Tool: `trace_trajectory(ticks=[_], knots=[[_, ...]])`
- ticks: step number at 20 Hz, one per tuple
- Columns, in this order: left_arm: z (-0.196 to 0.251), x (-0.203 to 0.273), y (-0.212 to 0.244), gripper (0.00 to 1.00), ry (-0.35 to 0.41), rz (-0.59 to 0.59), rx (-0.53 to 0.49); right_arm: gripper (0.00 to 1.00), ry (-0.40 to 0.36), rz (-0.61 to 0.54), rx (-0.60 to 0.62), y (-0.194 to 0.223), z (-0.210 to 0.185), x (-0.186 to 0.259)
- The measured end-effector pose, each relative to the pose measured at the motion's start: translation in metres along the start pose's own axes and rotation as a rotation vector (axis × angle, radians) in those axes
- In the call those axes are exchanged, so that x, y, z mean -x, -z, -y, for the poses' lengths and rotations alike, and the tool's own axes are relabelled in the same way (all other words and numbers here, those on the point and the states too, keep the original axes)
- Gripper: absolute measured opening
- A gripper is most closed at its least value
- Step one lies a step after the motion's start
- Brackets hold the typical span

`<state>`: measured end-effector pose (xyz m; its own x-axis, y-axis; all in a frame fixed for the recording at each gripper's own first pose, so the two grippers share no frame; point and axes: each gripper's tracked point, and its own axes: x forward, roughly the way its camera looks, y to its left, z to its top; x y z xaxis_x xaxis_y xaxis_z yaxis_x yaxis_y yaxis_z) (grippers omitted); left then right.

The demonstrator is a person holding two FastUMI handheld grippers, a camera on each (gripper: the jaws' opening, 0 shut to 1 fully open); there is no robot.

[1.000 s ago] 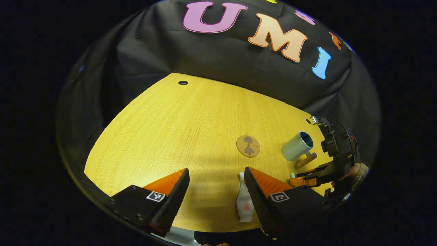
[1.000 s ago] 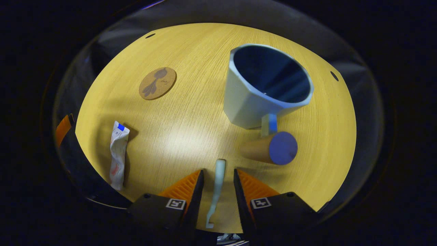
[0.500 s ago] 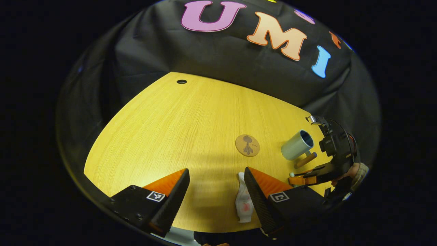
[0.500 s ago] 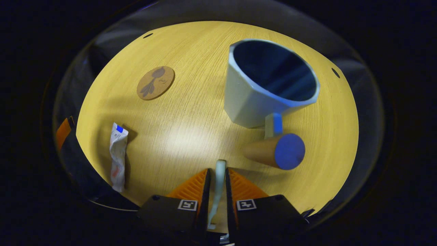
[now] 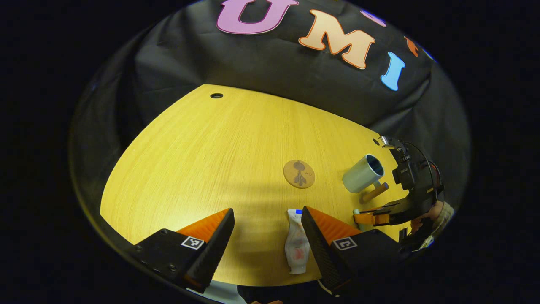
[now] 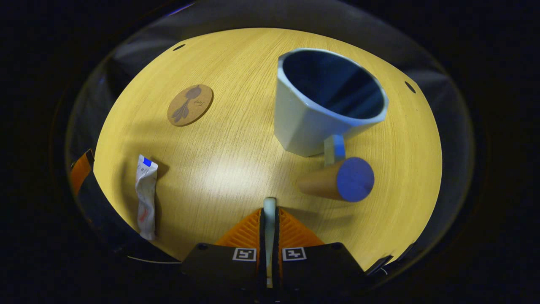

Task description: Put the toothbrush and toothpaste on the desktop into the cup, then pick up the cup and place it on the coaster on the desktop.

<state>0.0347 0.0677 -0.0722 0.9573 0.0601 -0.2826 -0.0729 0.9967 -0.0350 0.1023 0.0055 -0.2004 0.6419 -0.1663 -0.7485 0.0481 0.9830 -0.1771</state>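
The right gripper point(image 6: 269, 228) pinches the toothbrush point(image 6: 269, 207) at the bottom middle, ready to lift it to the cup point(image 6: 325, 105) above. The left gripper point(image 5: 265, 236) gapes wide (toothpaste point(image 5: 295, 245) lies beside one finger).

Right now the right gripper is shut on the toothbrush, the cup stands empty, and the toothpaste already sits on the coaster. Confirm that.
One thing is wrong: the toothpaste is not on the coaster. The right gripper view shows it lying flat on the desktop, apart from the bare coaster. The rest holds: the right gripper is shut on the toothbrush and the cup stands empty.
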Motion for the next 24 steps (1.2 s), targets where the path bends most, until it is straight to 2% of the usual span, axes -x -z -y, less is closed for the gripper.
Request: trace_trajectory(ticks=[4,7,10,13,19,23,24], knots=[[0.012,-0.003,0.011,0.94,0.009,-0.055,-0.037,0.07,-0.004,0.047,-0.050,0.001,-0.001,0.002],[0.026,-0.010,0.025,0.94,0.035,-0.144,-0.045,0.06,-0.049,0.094,-0.106,0.002,-0.006,0.011],[0.037,-0.017,0.037,0.91,0.055,-0.245,-0.041,0.06,-0.055,0.160,-0.143,-0.003,0.001,0.026],[0.041,-0.025,0.049,0.89,0.049,-0.349,-0.043,0.06,-0.073,0.220,-0.202,-0.006,0.010,0.045],[0.041,-0.040,0.056,0.89,0.000,-0.448,-0.073,0.07,-0.063,0.347,-0.258,-0.010,0.039,0.083],[0.046,-0.053,0.064,0.67,-0.029,-0.502,-0.089,0.05,-0.063,0.379,-0.282,-0.003,0.054,0.096],[0.047,-0.055,0.066,0.72,-0.034,-0.513,-0.097,0.06,-0.057,0.383,-0.284,-0.001,0.059,0.097]])
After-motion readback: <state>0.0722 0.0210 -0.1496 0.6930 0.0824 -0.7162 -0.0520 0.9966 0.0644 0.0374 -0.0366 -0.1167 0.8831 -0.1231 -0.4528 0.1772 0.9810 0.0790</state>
